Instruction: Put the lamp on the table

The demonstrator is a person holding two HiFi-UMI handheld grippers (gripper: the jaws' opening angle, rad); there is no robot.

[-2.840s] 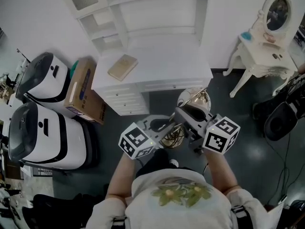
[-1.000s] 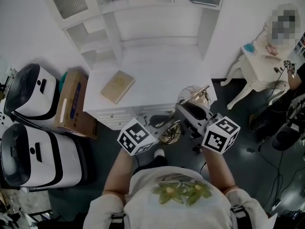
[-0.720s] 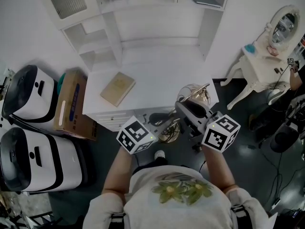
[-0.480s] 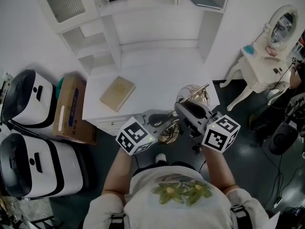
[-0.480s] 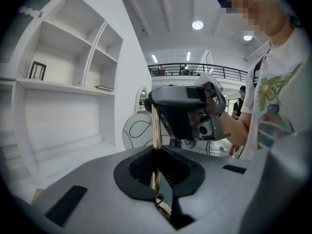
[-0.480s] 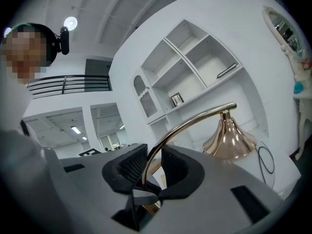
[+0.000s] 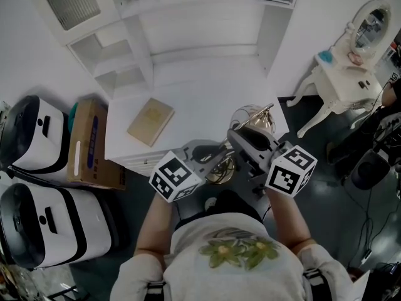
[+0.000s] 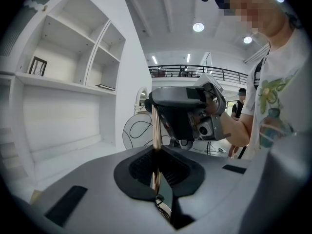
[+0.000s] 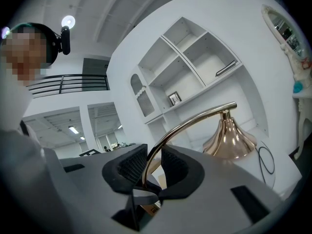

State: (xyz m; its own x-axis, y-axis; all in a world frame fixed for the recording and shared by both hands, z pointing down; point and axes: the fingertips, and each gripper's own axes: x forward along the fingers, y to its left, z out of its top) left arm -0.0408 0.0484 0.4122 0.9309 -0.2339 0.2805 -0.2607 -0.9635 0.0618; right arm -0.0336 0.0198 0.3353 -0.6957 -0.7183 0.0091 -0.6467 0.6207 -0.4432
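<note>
Although the left gripper (image 8: 157, 174) and right gripper (image 9: 146, 172) both pinch the lamp (image 9: 228, 139) stem, their bodies mostly hide its base; the shade (image 7: 252, 115) shows at 1 o'clock of them, over the table (image 7: 200, 96).

Ceiling lights (image 8: 198, 27) are flooding the white room; the lamp (image 9: 229, 138) is glinting; fisheye edges are darkening and bending.

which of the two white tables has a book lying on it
The large table under the shelves, with the tan book near its left edge. The small curved-leg table at right holds a mirror.
</note>
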